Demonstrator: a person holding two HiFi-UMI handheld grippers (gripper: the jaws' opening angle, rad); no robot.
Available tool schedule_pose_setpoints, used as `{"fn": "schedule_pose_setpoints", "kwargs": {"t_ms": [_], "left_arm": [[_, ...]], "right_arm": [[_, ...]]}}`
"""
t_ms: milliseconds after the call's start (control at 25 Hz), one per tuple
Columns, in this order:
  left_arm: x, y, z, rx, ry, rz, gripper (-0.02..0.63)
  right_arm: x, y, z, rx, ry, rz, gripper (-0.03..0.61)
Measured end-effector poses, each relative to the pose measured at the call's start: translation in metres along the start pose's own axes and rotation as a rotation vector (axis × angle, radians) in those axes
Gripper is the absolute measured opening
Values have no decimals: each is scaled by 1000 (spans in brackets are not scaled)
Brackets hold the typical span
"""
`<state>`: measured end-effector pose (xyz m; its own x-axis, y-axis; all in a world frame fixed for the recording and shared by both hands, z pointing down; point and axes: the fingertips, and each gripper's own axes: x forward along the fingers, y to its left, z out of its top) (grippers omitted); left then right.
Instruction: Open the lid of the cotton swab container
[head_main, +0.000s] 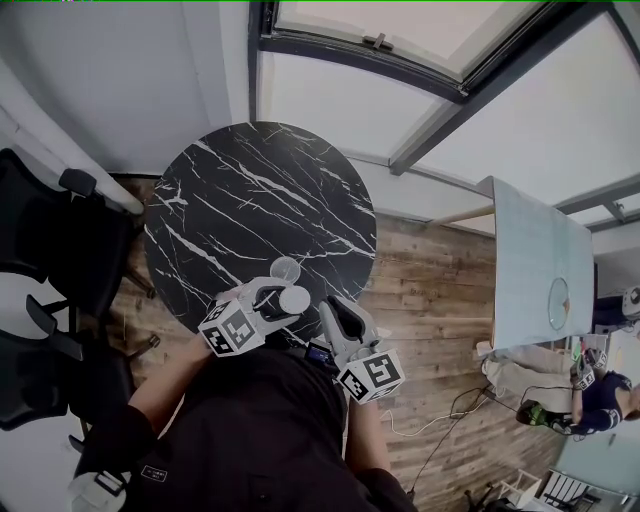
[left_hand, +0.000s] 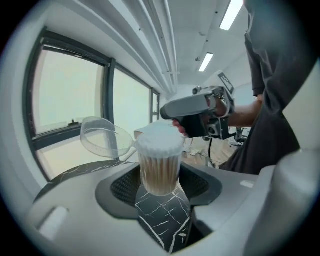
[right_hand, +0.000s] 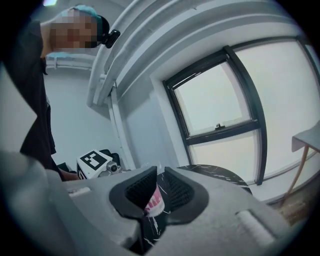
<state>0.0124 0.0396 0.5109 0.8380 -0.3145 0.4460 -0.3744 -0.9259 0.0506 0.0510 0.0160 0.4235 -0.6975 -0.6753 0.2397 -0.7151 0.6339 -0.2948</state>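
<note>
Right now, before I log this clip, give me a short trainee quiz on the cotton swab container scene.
1. True or false: the clear lid of the cotton swab container is closed.
2. The container is: A) gripped between the pads of the left hand-held gripper; B) lying on the floor; C) standing on a chair.
3. What shows between the nearly closed jaws of the right hand-held gripper?
Key: 1 false, the lid is swung open to the side. 2 A. 3 a small pink-and-white piece.
</note>
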Motion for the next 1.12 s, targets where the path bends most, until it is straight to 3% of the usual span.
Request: {"fn": "schedule_pose_setpoints", "kwargs": {"t_ms": [160,440,600,1120], "left_arm": [[-6,21,7,-75,-36,126,251],[-13,39,1,-155,-35,283,252],[-13,36,-6,-163,-28,305,252],[-12,37,-6,-163,-39,318,252]], "right_arm": [[-4,-12,-1,33,-21,-98,-2],[-15,-35,-16,77,-16,-282,-3],[-17,-38,-22,71,-20,-329,-3],[-12,-34,-29,44,-9,-356,-3]]}}
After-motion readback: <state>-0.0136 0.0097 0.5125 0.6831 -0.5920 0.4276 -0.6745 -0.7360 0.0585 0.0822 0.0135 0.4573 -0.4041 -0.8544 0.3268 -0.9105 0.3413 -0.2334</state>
